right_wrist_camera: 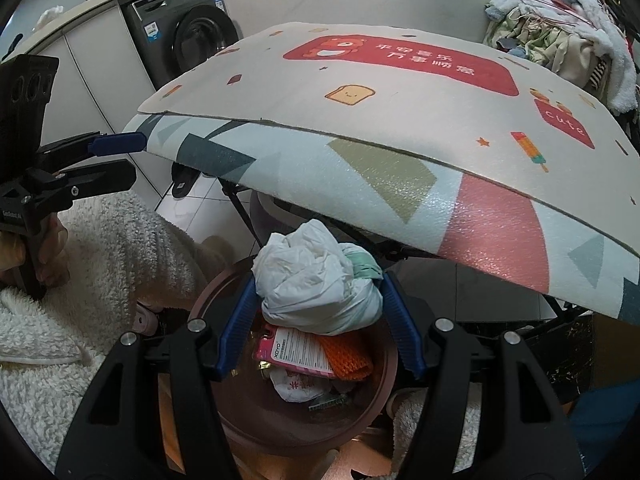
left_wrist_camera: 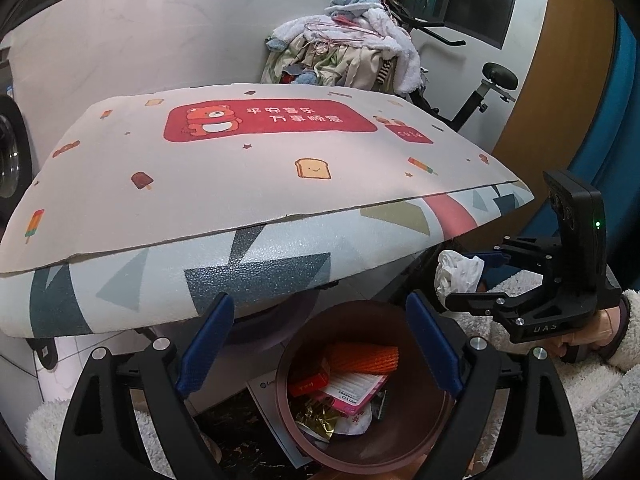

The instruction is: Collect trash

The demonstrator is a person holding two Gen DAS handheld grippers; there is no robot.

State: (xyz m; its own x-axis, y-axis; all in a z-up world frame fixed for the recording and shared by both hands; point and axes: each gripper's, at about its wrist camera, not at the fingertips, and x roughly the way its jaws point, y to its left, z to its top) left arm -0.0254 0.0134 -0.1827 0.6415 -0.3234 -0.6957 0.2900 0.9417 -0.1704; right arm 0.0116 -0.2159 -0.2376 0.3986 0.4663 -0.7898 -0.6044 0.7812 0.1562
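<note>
A brown round trash bin (left_wrist_camera: 424,436) stands on the floor below the table edge and also shows in the right wrist view (right_wrist_camera: 384,392). It holds an orange net (left_wrist_camera: 366,356), a pink-and-white package (left_wrist_camera: 356,392) and other wrappers. My right gripper (right_wrist_camera: 320,296) is shut on a crumpled white plastic bag (right_wrist_camera: 316,284) and holds it just above the bin. In the left wrist view the same gripper (left_wrist_camera: 464,280) holds the bag (left_wrist_camera: 456,272) at the right. My left gripper (left_wrist_camera: 320,344) is open and empty above the bin; it also shows in the right wrist view (right_wrist_camera: 128,160).
A folding table (left_wrist_camera: 240,268) covered with a patterned mat (left_wrist_camera: 240,176) overhangs the bin. A laundry pile (left_wrist_camera: 344,52) and an exercise bike (left_wrist_camera: 480,92) stand behind. A washing machine (right_wrist_camera: 192,40) is at the back left.
</note>
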